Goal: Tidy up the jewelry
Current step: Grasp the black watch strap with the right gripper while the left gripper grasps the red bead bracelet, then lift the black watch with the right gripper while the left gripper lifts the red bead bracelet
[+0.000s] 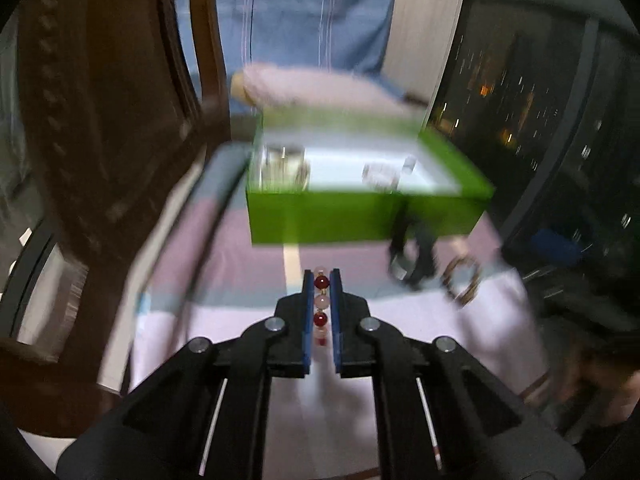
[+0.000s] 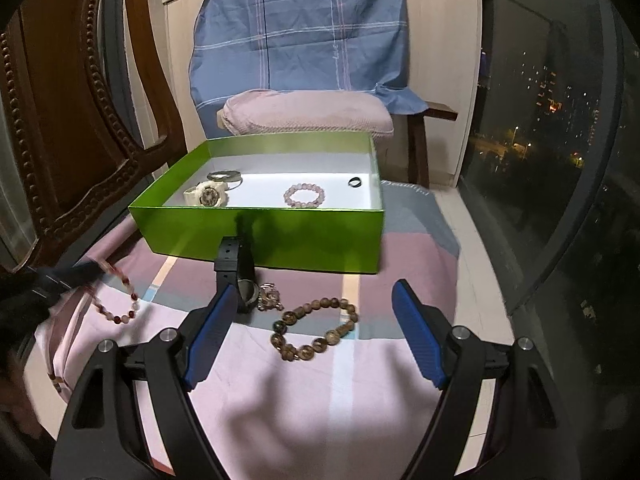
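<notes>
My left gripper (image 1: 321, 274) is shut on a red-and-pink bead bracelet (image 1: 321, 301), whose beads line up between the blue pads. In the right wrist view that gripper (image 2: 80, 274) is a blur at the left, with the bracelet (image 2: 120, 308) hanging from it onto the cloth. My right gripper (image 2: 316, 286) is open above a brown bead bracelet (image 2: 316, 330) and holds nothing. A black watch (image 2: 240, 276) and a small metal chain piece (image 2: 270, 298) lie by its left finger. Behind them stands the open green box (image 2: 260, 240).
In the box lie a white watch (image 2: 208, 196), a silver bangle (image 2: 226, 176), a pink bead bracelet (image 2: 304, 195) and a dark ring (image 2: 355, 181). A carved wooden chair (image 2: 80, 120) stands at the left. A dark window (image 2: 560, 140) runs along the right. A pink cushion (image 2: 304, 116) sits behind the box.
</notes>
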